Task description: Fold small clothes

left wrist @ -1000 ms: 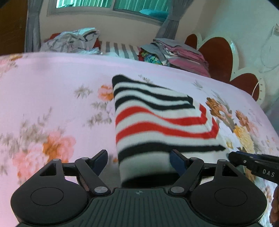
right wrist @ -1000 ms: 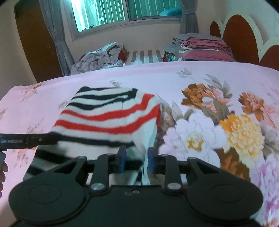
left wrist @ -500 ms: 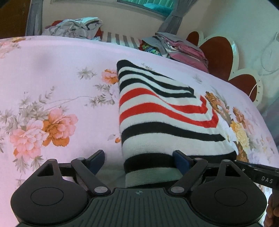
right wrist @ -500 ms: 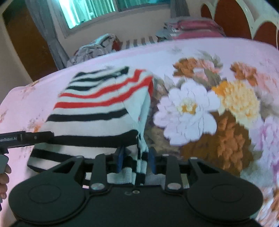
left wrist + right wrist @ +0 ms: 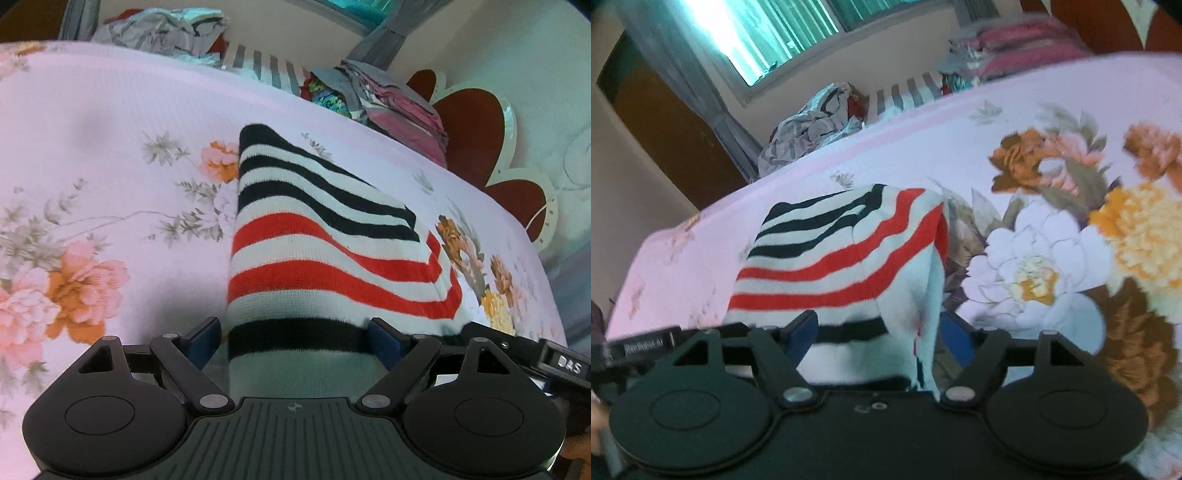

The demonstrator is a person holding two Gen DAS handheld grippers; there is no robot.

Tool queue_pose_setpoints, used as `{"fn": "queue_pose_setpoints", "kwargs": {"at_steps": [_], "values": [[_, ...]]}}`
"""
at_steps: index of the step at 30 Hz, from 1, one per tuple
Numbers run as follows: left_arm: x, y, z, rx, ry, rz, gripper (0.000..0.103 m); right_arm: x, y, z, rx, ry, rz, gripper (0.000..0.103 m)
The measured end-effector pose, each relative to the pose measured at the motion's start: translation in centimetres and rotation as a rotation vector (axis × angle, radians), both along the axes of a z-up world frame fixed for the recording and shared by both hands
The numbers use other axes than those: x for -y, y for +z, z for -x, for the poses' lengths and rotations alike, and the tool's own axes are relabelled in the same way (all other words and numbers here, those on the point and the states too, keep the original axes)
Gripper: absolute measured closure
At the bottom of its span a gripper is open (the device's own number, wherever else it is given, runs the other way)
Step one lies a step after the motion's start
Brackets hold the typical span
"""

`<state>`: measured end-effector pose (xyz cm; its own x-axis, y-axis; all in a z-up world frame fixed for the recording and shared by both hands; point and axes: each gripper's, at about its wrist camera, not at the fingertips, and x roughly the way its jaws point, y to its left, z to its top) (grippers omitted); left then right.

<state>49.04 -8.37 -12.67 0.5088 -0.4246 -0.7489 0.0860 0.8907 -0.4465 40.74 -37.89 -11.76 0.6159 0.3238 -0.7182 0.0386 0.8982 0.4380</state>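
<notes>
Across a bed (image 5: 92, 155) covered by a pink sheet printed with flowers, a small knitted garment lies partly folded. This striped sweater (image 5: 314, 258), white with black and red bands, sits near the middle of the bed; its far end rests on the sheet and its near edge reaches both tools. Beyond the sweater, at the bed's far edge, are a loose heap of clothes (image 5: 159, 29) and a folded stack (image 5: 388, 99). Left tongs (image 5: 291, 341) stand spread wide, the sweater's near edge between them, ungripped. Right tongs (image 5: 879, 330) are likewise spread, straddling the sweater's near right corner, where a side flap stands up. A fold seems midway. Next, each pair probably must close on the near edge before carrying it toward the far end.
</notes>
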Motion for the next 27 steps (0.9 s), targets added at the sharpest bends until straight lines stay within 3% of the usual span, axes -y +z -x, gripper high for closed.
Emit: {"fn": "queue_pose_setpoints", "kwargs": {"at_steps": [8, 14, 18, 24, 27], "values": [[1.2, -1.5, -1.4, -0.019, -0.022, 0.012, 0.018, -0.3, -3.3, -2.3, -0.059, 0.025, -0.045, 0.031], [1.6, -1.5, -1.7, -0.026, -0.018, -0.002, 0.018, -0.9, -3.5, -2.7, -0.039, 0.006, -0.041, 0.049], [2.5, -0.5, -1.4, -0.005, -0.011, -0.057, 0.031, -1.3, -2.8, -2.5, -0.029, -0.013, -0.050, 0.066], [2.7, 1.3, -0.6, 0.042, -0.029, -0.101, 0.048, -1.5, -1.5, -2.2, 0.000, 0.001, -0.085, 0.070], [2.7, 2.1, 0.0, 0.068, -0.032, -0.101, 0.050, -1.9, -0.4, -2.0, 0.026, 0.022, -0.100, 0.070]]}}
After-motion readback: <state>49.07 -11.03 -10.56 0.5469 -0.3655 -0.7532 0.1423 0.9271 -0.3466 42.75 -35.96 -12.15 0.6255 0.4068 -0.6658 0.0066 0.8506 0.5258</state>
